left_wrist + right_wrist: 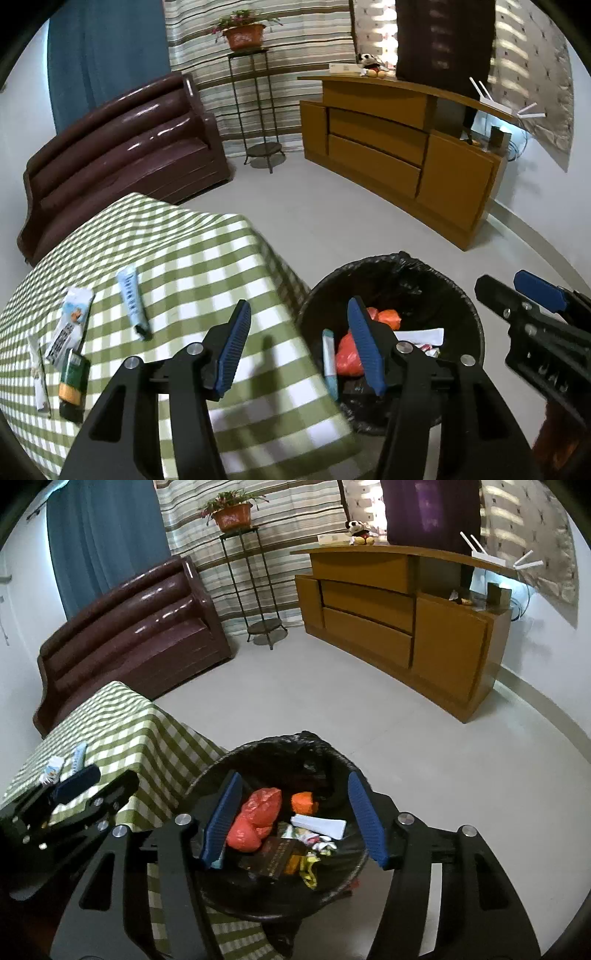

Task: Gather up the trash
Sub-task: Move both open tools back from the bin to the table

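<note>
Trash — a red crumpled plastic bag (255, 821), white paper (319, 825) and wrappers — lies in the black-lined round bin (258, 749), right of the green-checked table (207, 251). Left gripper (299, 347) and right gripper (293, 819) both gape wide, empty; a pale blue tube (330, 363) hangs at the bin's near-left rim.
</note>
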The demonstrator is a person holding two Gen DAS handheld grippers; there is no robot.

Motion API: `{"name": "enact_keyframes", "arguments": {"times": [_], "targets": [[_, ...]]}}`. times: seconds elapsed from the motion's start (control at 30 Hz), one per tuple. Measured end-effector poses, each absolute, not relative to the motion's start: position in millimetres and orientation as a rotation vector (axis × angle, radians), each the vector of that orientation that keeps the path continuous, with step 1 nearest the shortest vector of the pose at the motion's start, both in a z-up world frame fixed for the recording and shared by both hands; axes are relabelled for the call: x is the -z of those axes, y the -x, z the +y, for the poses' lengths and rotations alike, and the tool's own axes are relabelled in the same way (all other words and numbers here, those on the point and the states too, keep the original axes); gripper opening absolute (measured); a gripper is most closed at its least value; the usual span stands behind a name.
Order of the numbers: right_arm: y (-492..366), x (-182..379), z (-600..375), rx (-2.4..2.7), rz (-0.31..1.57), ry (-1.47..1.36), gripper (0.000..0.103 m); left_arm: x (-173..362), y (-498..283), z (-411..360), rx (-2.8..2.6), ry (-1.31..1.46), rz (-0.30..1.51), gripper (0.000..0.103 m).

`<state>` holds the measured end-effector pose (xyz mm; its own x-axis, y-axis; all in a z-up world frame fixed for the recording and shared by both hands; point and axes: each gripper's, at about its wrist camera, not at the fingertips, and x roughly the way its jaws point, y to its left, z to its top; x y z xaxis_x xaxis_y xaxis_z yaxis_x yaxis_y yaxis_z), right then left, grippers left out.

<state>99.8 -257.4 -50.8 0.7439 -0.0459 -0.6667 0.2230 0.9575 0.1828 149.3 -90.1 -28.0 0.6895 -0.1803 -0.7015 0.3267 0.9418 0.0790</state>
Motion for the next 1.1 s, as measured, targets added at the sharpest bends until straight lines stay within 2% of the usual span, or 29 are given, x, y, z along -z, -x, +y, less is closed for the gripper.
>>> {"name": "enact_keyframes", "arguments": {"times": [0.3,0.43,1.1], "targets": [[-100,48,-229,0.123,0.733,-0.248,0.067,18,-129,-29,0.202,-0.16,0.757,0.058],[-99,44,-204,0.129,0.733,-0.202,0.078,13,-120,3,0.151,-0.142,0.752,0.06],[-115,32,-36,-0.146,0.798,-0.083,0.08,13,-71,180,-0.125,-0.029,0.755,0.063]]}}
